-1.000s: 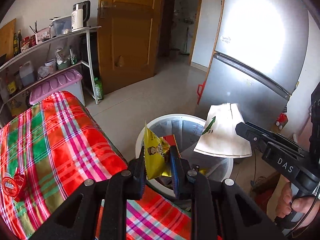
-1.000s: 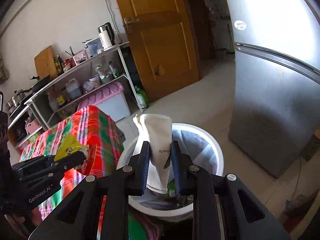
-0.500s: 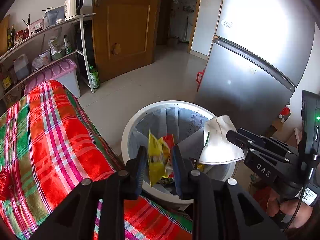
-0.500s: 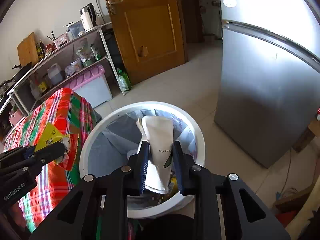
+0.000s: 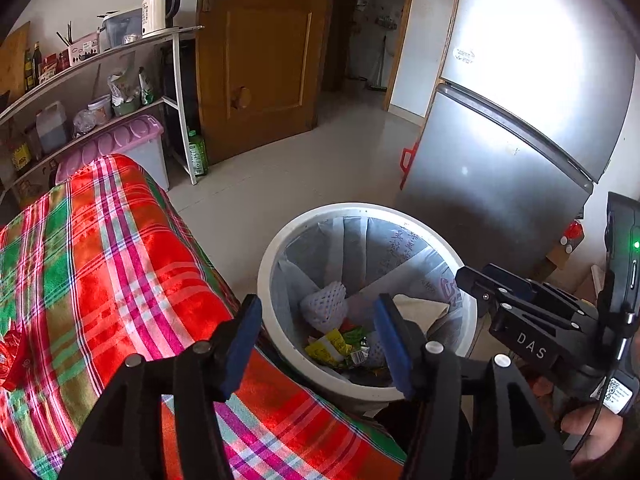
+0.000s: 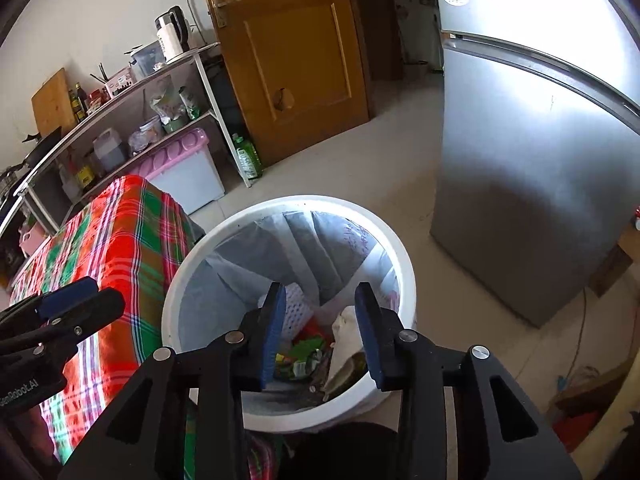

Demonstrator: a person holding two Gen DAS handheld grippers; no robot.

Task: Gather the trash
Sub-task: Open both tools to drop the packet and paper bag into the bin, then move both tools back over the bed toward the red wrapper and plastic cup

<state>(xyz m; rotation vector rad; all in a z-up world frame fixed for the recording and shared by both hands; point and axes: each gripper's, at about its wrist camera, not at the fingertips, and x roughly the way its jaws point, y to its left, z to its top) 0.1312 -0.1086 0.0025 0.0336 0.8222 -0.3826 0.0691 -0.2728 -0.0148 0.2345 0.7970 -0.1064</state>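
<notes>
A white trash bin (image 5: 280, 240) with a grey liner stands beside the table. In it lie a yellow snack wrapper (image 5: 328, 346), a white foam net (image 5: 322, 306) and a white paper bag (image 5: 420, 308). My left gripper (image 5: 316, 332) hovers over the bin's near rim, its jaws opening, with nothing between its pads. My right gripper (image 6: 320, 312) hangs over the bin (image 6: 180, 280) as well, jaws opening, and the paper bag (image 6: 344, 336) lies loose below them among wrappers (image 6: 304, 354). A red wrapper (image 5: 10, 344) lies on the cloth at the far left.
A red and green plaid cloth (image 5: 100, 260) covers the table left of the bin. A silver fridge (image 5: 520, 160) stands right behind the bin. A pink-lidded box (image 5: 120, 140), a shelf rack (image 5: 100, 56) and a wooden door (image 5: 260, 52) line the back. A hand (image 5: 588, 428) holds the right gripper.
Both grippers have let go. The yellow wrapper has dropped from the left jaws and the white paper bag from the right jaws into the bin; both pairs of jaws have spread apart.
</notes>
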